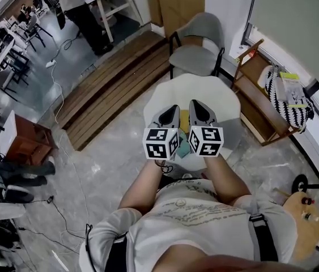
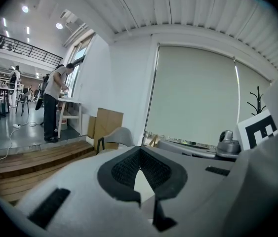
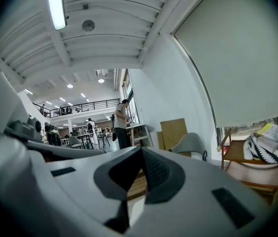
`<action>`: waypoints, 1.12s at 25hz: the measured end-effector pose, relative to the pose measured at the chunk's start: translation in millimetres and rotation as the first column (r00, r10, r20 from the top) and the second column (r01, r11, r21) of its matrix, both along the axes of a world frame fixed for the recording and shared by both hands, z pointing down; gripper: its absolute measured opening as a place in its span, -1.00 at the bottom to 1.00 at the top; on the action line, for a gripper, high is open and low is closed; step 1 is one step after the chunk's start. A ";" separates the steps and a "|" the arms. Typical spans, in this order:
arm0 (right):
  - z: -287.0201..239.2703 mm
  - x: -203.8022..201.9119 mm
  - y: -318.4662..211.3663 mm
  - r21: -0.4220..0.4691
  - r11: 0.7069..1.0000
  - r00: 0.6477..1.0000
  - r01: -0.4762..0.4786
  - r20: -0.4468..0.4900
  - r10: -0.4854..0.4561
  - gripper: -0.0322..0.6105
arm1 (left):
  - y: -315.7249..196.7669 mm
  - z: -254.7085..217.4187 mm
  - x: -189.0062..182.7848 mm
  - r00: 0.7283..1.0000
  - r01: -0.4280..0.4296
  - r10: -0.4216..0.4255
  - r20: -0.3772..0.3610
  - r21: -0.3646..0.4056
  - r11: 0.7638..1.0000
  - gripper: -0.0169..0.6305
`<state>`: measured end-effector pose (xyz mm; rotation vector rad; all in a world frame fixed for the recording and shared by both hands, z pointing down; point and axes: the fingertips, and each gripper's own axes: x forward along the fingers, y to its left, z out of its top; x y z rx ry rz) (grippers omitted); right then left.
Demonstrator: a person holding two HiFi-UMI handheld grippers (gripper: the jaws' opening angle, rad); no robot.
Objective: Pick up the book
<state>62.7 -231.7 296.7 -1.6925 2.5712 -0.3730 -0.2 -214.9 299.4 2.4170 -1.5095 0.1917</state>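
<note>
Shirt [image 1: 204,214] and forearms sit nearest. Beyond them the left gripper [image 1: 172,111] and right gripper [image 1: 198,106] hang side by side over the white table [image 1: 227,103], both with jaws pressed together and empty. The book [image 1: 184,119] is probably the yellow-teal sliver between them on the table, mostly hidden. Spread one gripper's jaws first, then come in low at a free edge.

Left gripper [image 1: 173,107] & right gripper [image 1: 194,102]: smooth matt grey plastic shells. Pads [image 2: 124,169] blk, finely ribbed, rubbery-looking. Table [image 1: 227,103] top smooth, matt white. Floor [image 1: 108,163] polished grey stone look, slight gloss. Platform [image 1: 114,89] bare wood slats. Chair [image 1: 201,35] matt grey shell w/ blk metal-looking legs. Cardboard [image 1: 179,4] plain brown, matt. Shelf [image 1: 255,103] brown wood. Bag [image 1: 286,103] striped cloth.
</note>
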 end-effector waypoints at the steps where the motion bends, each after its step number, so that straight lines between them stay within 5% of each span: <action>1: 1.5 -0.3 -0.2 -0.005 1.000 1.000 0.001 -0.001 -0.001 -0.82 | -0.1 1.4 -0.3 1.000 0.001 -0.001 -0.002 -0.005 1.000 -0.89; 15: 9.6 1.9 -30.7 -0.033 0.999 0.999 -0.042 -0.018 0.041 -0.82 | -32.3 12.0 0.6 0.999 -0.045 0.045 -0.008 -0.035 0.998 -0.89; 28: 60.6 -6.8 -49.0 -0.155 0.985 0.995 -0.079 -0.071 0.069 -0.82 | -50.7 69.1 -12.1 0.997 -0.074 0.068 -0.038 -0.172 0.982 -0.89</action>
